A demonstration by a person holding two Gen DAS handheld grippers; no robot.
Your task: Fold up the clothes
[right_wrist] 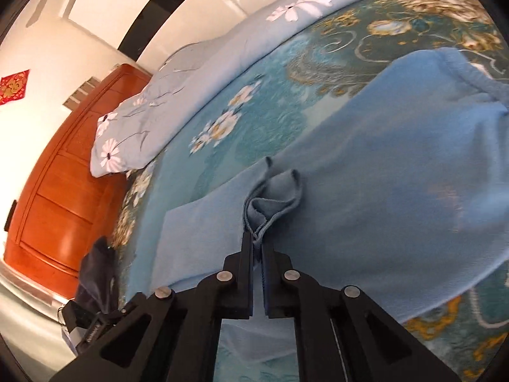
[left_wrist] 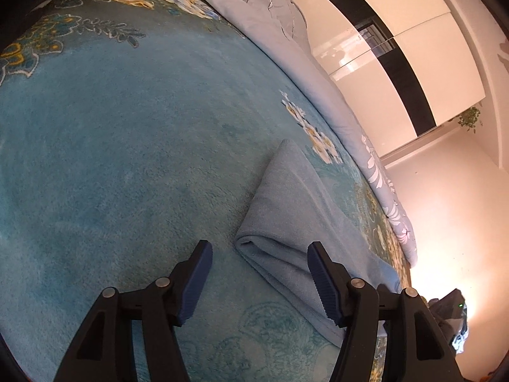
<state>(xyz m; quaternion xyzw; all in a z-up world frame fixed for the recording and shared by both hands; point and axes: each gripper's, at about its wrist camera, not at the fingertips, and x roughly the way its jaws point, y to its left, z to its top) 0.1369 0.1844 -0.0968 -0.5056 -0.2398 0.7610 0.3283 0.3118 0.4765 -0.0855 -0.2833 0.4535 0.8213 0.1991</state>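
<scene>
Both tongs work over a bed: the left gripper [left_wrist: 257, 251] hangs with its blue ribbed pads spread wide and nothing between them, while the right gripper [right_wrist: 257, 238] is pressed together, pinching a bunched edge of the light blue garment [right_wrist: 366, 197]. That garment lies spread on the teal floral blanket [right_wrist: 254, 133]; its far hemmed edge curls up at the upper right of the right wrist view. In the left wrist view the garment [left_wrist: 286, 210] shows as a soft folded strip with a rounded fold edge, just beside the right-hand pad. Left of it, a broad stretch of plush blanket [left_wrist: 111, 159] lies open. A pale blue quilt [right_wrist: 197, 76] with white flowers runs along the blanket's far edge. Beyond stand a glossy white wardrobe [left_wrist: 397, 63] and an orange wooden door [right_wrist: 63, 175]. Dark items [right_wrist: 95, 273] sit at the bed's corner.
</scene>
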